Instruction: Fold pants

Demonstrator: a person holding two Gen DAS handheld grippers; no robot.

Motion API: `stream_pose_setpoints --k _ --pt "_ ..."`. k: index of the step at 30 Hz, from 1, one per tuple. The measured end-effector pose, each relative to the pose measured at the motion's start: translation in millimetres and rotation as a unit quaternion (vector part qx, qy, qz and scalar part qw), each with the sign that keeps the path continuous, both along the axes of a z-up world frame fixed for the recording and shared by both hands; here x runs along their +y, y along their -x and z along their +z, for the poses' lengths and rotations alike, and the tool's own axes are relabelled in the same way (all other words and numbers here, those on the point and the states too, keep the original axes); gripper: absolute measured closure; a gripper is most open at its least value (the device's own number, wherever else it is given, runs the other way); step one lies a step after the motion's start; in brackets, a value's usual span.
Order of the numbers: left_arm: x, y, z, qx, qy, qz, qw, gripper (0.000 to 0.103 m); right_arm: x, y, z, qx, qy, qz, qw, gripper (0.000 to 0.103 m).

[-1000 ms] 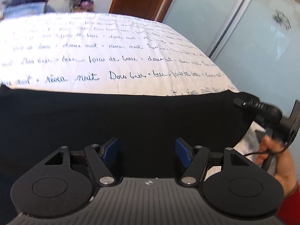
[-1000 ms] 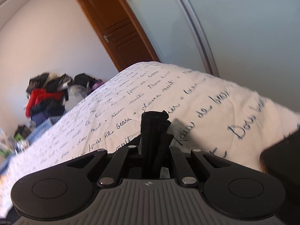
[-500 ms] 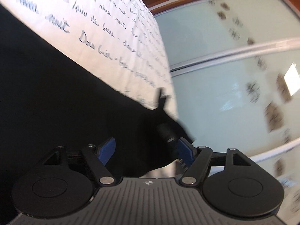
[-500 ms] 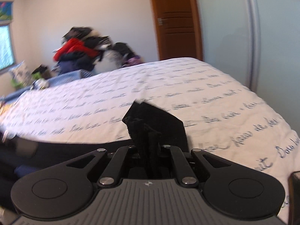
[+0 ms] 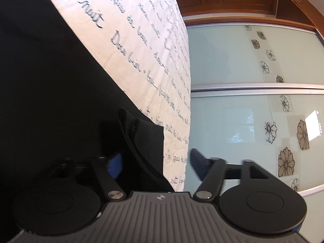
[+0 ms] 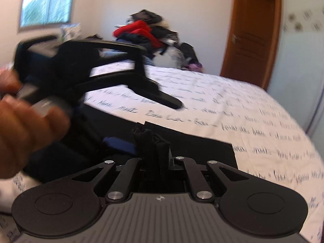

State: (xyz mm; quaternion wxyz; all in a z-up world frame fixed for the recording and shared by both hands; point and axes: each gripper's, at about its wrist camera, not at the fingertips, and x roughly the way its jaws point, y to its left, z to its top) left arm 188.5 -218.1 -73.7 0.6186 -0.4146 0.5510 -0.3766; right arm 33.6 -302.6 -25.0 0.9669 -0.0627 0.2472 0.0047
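Black pants (image 5: 50, 77) lie on a white bedspread with blue script (image 5: 145, 46). In the left wrist view my left gripper (image 5: 156, 165) is open, tilted sideways, with a corner of the pants (image 5: 141, 139) standing between its blue pads. In the right wrist view my right gripper (image 6: 157, 151) is shut on a bunched edge of the pants (image 6: 150, 139), held just above the flat black cloth (image 6: 202, 149). The left gripper (image 6: 105, 77) and the hand holding it (image 6: 26, 121) show blurred at the left of that view.
Frosted sliding wardrobe doors with flower prints (image 5: 253, 105) stand beside the bed's right edge. A wooden door (image 6: 253, 36) and a heap of clothes (image 6: 147, 32) are beyond the far end of the bed. A window (image 6: 46, 2) is at the far left.
My left gripper has rolled sideways and moved to the pants corner at the bed's edge. My right gripper, still shut on the cloth, has swung left and lowered toward the pants.
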Motion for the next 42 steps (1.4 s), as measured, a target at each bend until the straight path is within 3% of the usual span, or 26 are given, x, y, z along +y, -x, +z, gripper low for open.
stream_pose_setpoints --k 6,11,14,20,22,25,28,29,35,39,42 --pt "6.2 -0.9 -3.2 -0.016 -0.034 -0.002 0.9993 0.08 23.9 2.3 -6.2 0.002 0.058 0.011 0.998 0.097" --pt "4.3 3.6 -1.5 -0.045 -0.056 -0.008 0.9974 0.092 30.7 7.7 -8.4 0.007 0.083 0.011 0.996 0.097" --pt "2.4 9.4 4.6 -0.08 -0.078 -0.012 0.9936 0.093 31.3 10.9 -8.9 0.012 0.085 0.004 0.996 0.096" --pt "-4.6 26.4 23.5 -0.184 -0.132 -0.025 0.9738 0.092 32.7 21.7 -8.9 0.016 0.091 -0.004 0.996 0.096" --pt "-6.1 27.7 24.1 -0.19 -0.136 -0.025 0.972 0.087 32.1 20.6 -10.6 0.014 0.101 -0.003 0.995 0.096" --pt "-4.0 21.5 17.1 -0.16 -0.121 -0.022 0.9794 0.074 38.2 20.2 -12.6 0.017 0.113 0.007 0.993 0.096" --pt "-1.2 16.2 11.6 -0.139 -0.115 -0.02 0.9833 0.077 44.2 22.8 -13.7 0.016 0.129 0.012 0.991 0.096" --pt "-0.6 15.9 11.7 -0.142 -0.119 -0.02 0.9825 0.09 45.4 24.2 -13.1 0.014 0.131 0.012 0.991 0.096" --pt "8.1 21.3 25.5 -0.185 -0.136 -0.01 0.9732 0.094 53.4 32.5 -6.7 0.002 0.13 0.015 0.991 0.096" --pt "12.2 29.8 39.6 -0.242 -0.166 -0.003 0.956 0.094 61.4 33.8 -8.5 0.001 0.14 0.027 0.99 0.096" --pt "12.7 31.8 40.0 -0.252 -0.176 -0.004 0.9515 0.094 65.4 34.6 -13.2 0.005 0.16 0.024 0.987 0.096"
